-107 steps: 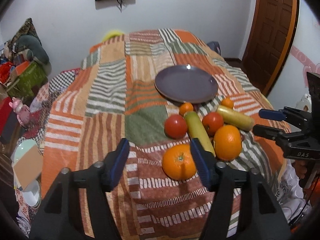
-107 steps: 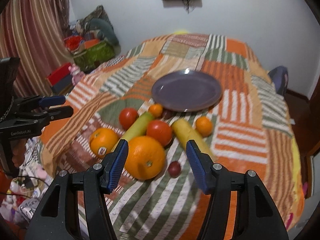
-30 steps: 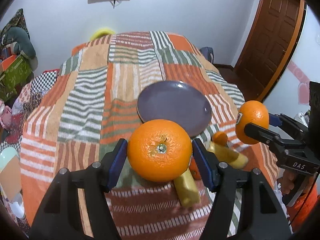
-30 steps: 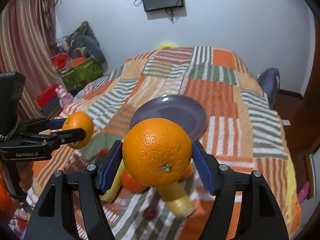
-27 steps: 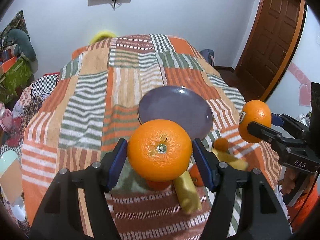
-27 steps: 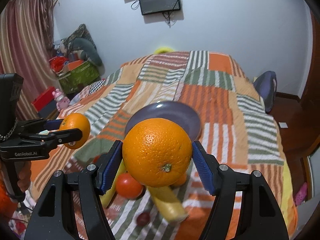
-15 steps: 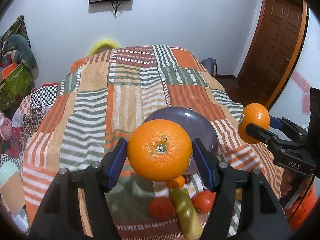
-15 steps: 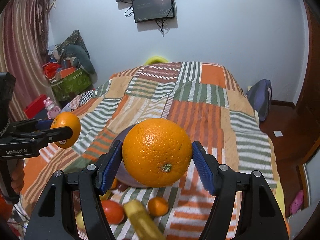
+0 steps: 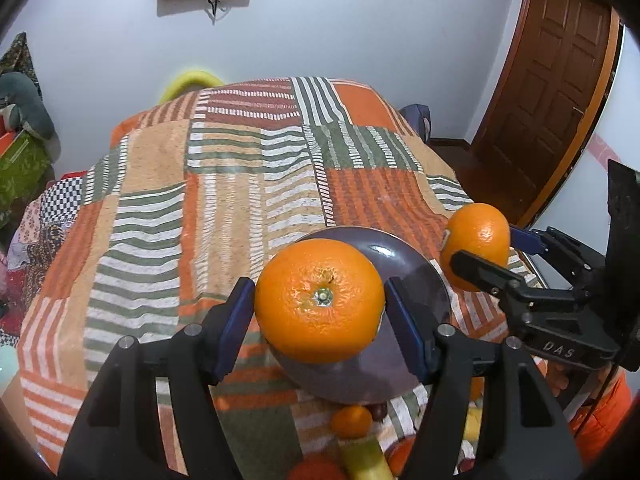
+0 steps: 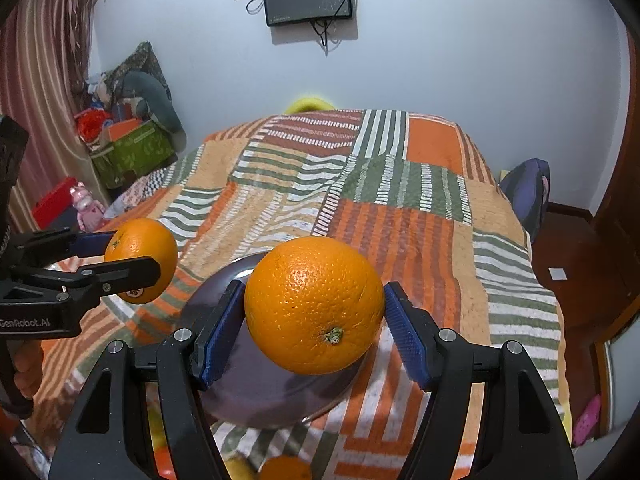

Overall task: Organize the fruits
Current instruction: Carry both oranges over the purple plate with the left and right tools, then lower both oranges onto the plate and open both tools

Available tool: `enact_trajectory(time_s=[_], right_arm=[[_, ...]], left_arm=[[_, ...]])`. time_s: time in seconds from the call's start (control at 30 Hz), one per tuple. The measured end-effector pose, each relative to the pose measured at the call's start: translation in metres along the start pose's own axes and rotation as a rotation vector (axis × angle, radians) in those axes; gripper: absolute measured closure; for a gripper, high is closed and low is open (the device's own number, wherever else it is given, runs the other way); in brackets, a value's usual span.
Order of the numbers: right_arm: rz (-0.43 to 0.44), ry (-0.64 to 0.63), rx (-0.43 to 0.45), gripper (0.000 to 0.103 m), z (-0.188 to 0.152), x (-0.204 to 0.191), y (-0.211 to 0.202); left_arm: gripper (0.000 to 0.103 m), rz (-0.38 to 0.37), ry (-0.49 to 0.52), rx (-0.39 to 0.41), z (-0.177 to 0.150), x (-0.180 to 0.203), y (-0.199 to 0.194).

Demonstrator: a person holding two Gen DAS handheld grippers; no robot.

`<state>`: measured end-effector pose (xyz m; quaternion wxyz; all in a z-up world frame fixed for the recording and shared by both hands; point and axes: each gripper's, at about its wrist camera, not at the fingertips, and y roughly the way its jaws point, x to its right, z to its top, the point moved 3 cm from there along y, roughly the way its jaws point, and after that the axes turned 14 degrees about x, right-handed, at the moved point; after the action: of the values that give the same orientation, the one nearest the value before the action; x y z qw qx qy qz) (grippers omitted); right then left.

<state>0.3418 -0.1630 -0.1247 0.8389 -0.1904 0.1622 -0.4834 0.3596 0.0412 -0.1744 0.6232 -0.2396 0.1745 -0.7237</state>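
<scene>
While the black left gripper with blue pads (image 9: pixel 320 312) clamps a large round orange (image 9: pixel 320 300), the matching right gripper (image 10: pixel 314 320) clamps a second round orange (image 10: pixel 314 304). Both oranges hang above the round dark purple plate (image 10: pixel 256 392), which lies on the striped patchwork bedspread (image 9: pixel 240 184) toward its near edge. A small tangerine (image 9: pixel 351 421) lies just beside the plate's near rim.

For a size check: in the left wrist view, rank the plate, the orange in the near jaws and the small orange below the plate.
1. Plate, partly hidden
2. Held orange, enlarged by nearness
3. Small orange
</scene>
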Motion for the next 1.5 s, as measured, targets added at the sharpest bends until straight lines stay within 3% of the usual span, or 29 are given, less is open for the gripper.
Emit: enact_trajectory(time_s=[0.8, 1.2, 1.33, 1.5], right_arm=[[0.059, -0.051, -0.150, 0.036, -0.020, 0.008, 0.083], [0.060, -0.076, -0.129, 0.035, -0.022, 0.007, 0.087], [0.058, -0.090, -0.130, 0.035, -0.022, 0.005, 0.088], [0.080, -0.092, -0.140, 0.028, -0.021, 0.002, 0.087]], left_arm=[[0.037, -0.006, -0.026, -0.134, -0.010, -0.018, 0.103], [0.037, -0.041, -0.065, -0.195, -0.015, -0.018, 0.126], [0.037, -0.039, -0.047, -0.192, -0.015, -0.015, 0.126], [0.023, 0.009, 0.023, -0.111, -0.006, -0.010, 0.114]])
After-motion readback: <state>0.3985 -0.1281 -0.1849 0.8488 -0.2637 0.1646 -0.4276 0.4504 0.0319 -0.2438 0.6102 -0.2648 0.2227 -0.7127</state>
